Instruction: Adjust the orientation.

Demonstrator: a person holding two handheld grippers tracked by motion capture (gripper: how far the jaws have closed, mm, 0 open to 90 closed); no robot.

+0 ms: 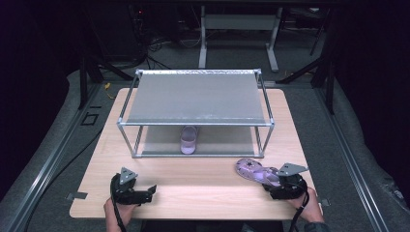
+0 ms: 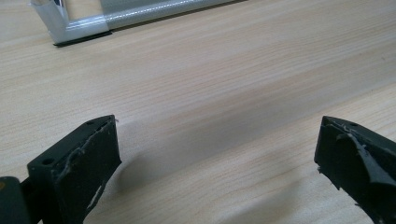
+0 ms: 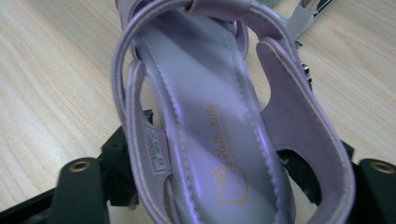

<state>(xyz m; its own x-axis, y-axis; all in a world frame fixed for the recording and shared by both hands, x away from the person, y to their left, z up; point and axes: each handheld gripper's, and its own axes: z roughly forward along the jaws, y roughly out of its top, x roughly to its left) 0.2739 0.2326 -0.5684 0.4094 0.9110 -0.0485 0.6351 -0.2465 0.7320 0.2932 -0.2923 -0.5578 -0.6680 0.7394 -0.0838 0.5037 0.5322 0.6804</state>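
Note:
A purple sandal (image 1: pixel 254 170) lies at the front right of the wooden table (image 1: pixel 193 181), toe pointing left. My right gripper (image 1: pixel 271 186) is shut on its heel end. In the right gripper view the sandal (image 3: pixel 210 116) runs up between the two black jaws, and its insole has a gold print. A second purple sandal (image 1: pixel 189 140) stands on the lower level of a metal-frame rack (image 1: pixel 193 96), toe toward me. My left gripper (image 1: pixel 152 190) rests at the front left, open, with only bare wood between its fingertips (image 2: pixel 217 140).
The rack has a grey top shelf and thin metal legs, and takes up the back half of the table. One foot of the rack (image 2: pixel 74 25) is seen ahead of the left gripper. Dark floor, cables and desk legs surround the table.

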